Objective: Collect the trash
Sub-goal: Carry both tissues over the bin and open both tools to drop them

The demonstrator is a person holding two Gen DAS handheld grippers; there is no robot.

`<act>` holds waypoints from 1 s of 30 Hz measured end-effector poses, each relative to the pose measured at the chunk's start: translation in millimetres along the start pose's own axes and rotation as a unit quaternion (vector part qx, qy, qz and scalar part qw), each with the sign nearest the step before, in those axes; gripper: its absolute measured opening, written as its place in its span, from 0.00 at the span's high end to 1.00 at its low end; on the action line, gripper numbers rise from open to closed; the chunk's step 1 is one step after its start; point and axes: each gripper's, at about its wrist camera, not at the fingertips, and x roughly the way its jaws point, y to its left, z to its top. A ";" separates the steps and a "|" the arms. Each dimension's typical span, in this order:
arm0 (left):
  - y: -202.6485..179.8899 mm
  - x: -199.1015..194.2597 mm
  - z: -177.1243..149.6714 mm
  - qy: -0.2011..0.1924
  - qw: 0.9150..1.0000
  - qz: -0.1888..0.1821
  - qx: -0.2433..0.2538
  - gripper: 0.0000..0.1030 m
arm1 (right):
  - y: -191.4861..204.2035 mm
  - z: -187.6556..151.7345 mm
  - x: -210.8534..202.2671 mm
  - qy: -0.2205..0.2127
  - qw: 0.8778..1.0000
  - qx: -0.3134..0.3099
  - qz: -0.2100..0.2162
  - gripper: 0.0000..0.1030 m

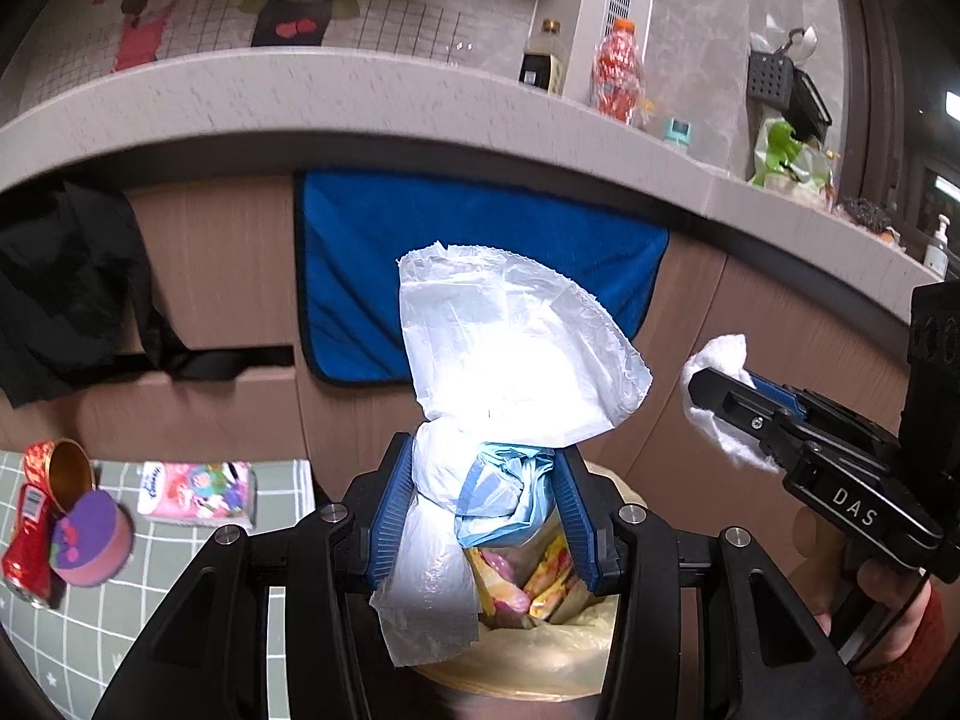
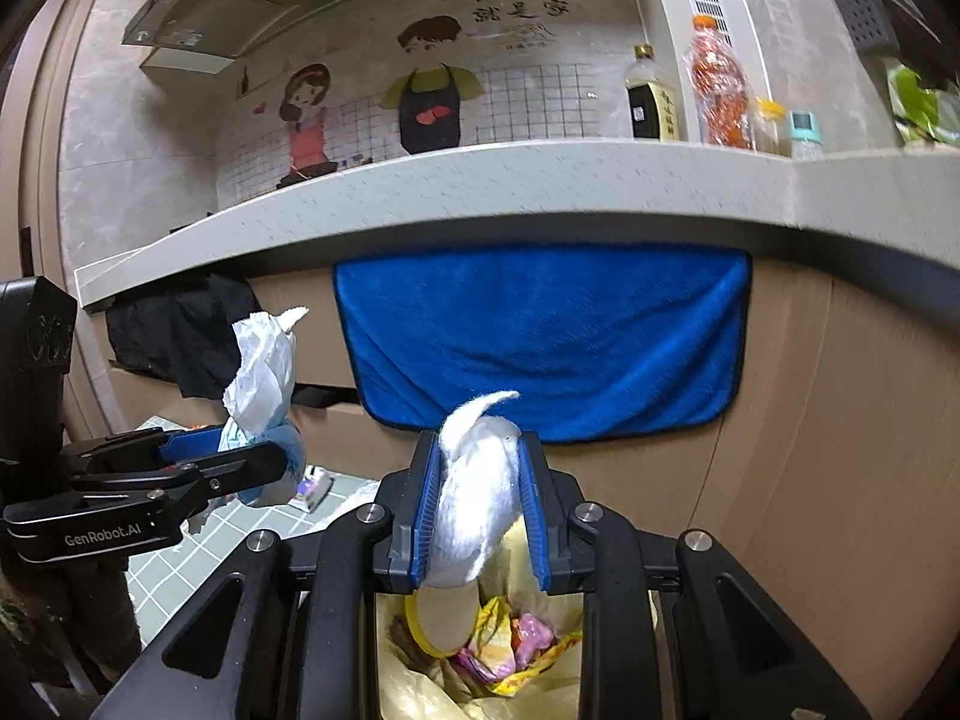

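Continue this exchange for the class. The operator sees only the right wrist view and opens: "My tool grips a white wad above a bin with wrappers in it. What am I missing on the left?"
Observer: The left tool is shut on a white plastic bag bunched with a pale blue one, above the same bin.
Operator: Anything left on the floor?
Observer: Yes. On the tiled floor at the left lies a red can with its open mouth up.
Operator: Only that?
Observer: A purple and pink round cup lies against the can, and a pink tissue pack lies beside them.
Operator: And my wad?
Observer: From the left view, the white wad sticks out past both sides of the right tool.
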 end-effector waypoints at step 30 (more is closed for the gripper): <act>16.1 71.0 -40.5 0.082 0.996 0.002 -0.028 0.55 | -26.4 -62.7 52.5 0.085 0.995 0.051 -0.002 0.76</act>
